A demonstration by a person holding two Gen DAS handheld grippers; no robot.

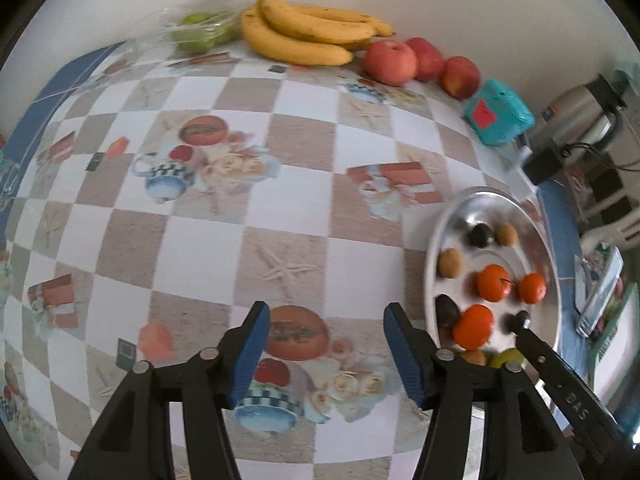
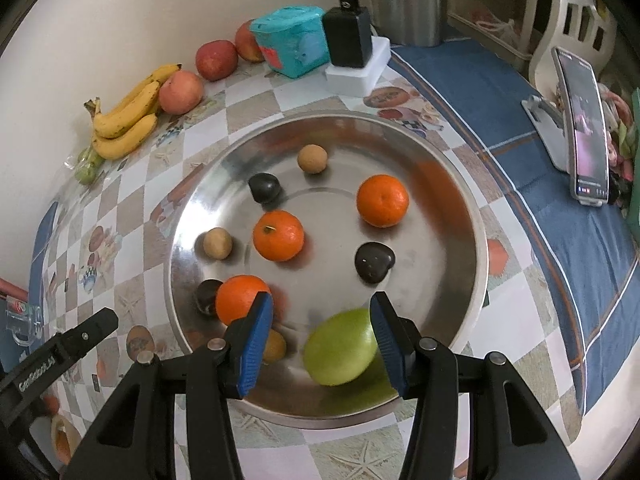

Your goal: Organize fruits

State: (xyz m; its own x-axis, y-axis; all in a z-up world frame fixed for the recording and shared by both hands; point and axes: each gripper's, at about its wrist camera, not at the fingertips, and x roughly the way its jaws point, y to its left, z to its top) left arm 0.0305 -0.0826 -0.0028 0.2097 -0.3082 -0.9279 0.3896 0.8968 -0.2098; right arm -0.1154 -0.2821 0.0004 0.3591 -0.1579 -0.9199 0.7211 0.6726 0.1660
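My right gripper [image 2: 320,298] hangs open over a steel plate [image 2: 440,184]. A blurred green fruit [image 2: 340,348] lies between its blue pads, against the right pad and apart from the left one. On the plate are three oranges [image 2: 278,236], dark fruits [image 2: 374,262] and small brown round fruits [image 2: 313,159]. My left gripper [image 1: 326,312] is open and holds nothing; it is above the checked tablecloth, left of the plate [image 1: 452,216]. Bananas [image 1: 304,32], three apples [image 1: 390,62] and bagged green fruit [image 1: 200,30] lie along the wall.
A teal box [image 2: 292,40], a black adapter [image 2: 348,36] on a white block and a steel kettle [image 2: 408,0] stand behind the plate. A phone on a stand [image 2: 584,128] is on the blue cloth at right, near the table edge.
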